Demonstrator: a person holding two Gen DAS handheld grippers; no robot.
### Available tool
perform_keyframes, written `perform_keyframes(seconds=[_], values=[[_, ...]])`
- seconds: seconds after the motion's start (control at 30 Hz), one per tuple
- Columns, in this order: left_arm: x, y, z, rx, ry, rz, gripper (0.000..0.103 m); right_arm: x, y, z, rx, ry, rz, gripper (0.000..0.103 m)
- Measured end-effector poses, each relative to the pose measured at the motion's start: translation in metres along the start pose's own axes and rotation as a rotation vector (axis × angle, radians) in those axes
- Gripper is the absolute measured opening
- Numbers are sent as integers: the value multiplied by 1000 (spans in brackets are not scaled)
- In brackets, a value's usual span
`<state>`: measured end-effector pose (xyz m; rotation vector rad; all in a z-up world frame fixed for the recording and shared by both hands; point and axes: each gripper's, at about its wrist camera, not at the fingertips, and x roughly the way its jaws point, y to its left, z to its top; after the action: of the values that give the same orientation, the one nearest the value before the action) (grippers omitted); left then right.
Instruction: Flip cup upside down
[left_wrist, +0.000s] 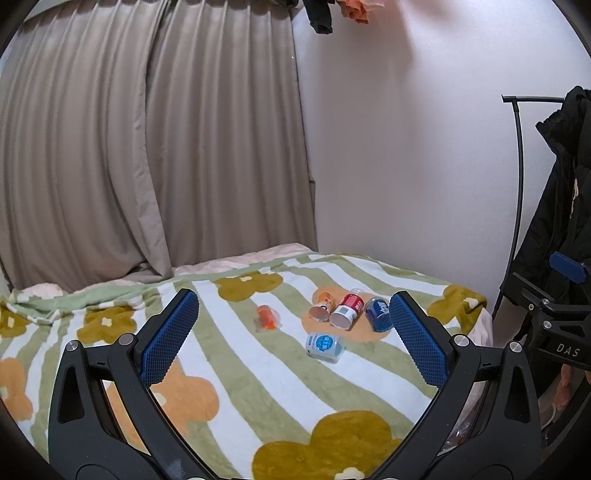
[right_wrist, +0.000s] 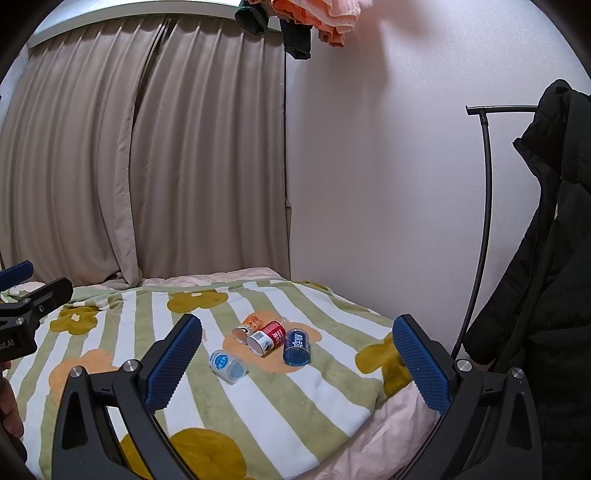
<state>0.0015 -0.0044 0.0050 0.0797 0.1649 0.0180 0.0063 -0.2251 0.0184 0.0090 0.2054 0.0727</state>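
Both pairs of blue-padded fingers stand wide apart with nothing between them: the left gripper (left_wrist: 291, 332) and the right gripper (right_wrist: 297, 360) hang above the near part of the striped blanket (right_wrist: 258, 413), well short of the cups.

Past the fingertips, nearest of the group, the pale blue cup (left_wrist: 325, 346) lies on its side, alone. Beyond it, toward 12 o'clock, three more lie side by side, touching: an orange-printed cup (left_wrist: 322, 305), a red cup (left_wrist: 346, 311) and a dark blue cup (left_wrist: 378, 314), mouths turned this way. At 9 o'clock from that row lies a small orange cup (left_wrist: 266, 317), apart from the rest.

These look like thin, light plastic cups: little weight, smooth walls, likely to flex or skid on the soft pile if squeezed hard. I judge the best hold is across the middle of the wall, with gentle closure.

Which cup is meant I cannot tell.

The left view shows the small orange cup; in the right view the near finger hides it. The right view shows the bed's edge, pink sheet (right_wrist: 384, 435) and black coat (right_wrist: 554, 295) more fully.
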Motion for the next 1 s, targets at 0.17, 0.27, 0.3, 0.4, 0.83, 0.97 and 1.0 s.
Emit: perform_keyframes(seconds=[0.17, 0.27, 0.3, 0.4, 0.83, 0.97, 1.0], values=[[-4, 2, 2, -6, -22, 13, 103, 0, 1, 2, -1, -1, 2, 103], [-5, 4, 5, -14, -33, 14, 103, 0, 1, 2, 0, -1, 1, 103], [-5, 5, 5, -18, -35, 18, 103, -1, 1, 4, 0, -2, 2, 103], [-5, 7, 7, -33, -35, 21, 103, -1, 2, 4, -1, -2, 1, 103], [-4, 10, 8, -39, -24, 15, 103, -1, 2, 5, 3, -3, -2, 103], [0, 9, 11, -39, -17, 11, 103, -1, 2, 6, 4, -4, -4, 103], [1, 9, 11, -39, -15, 10, 103, 0, 2, 7, 6, -3, -3, 103]])
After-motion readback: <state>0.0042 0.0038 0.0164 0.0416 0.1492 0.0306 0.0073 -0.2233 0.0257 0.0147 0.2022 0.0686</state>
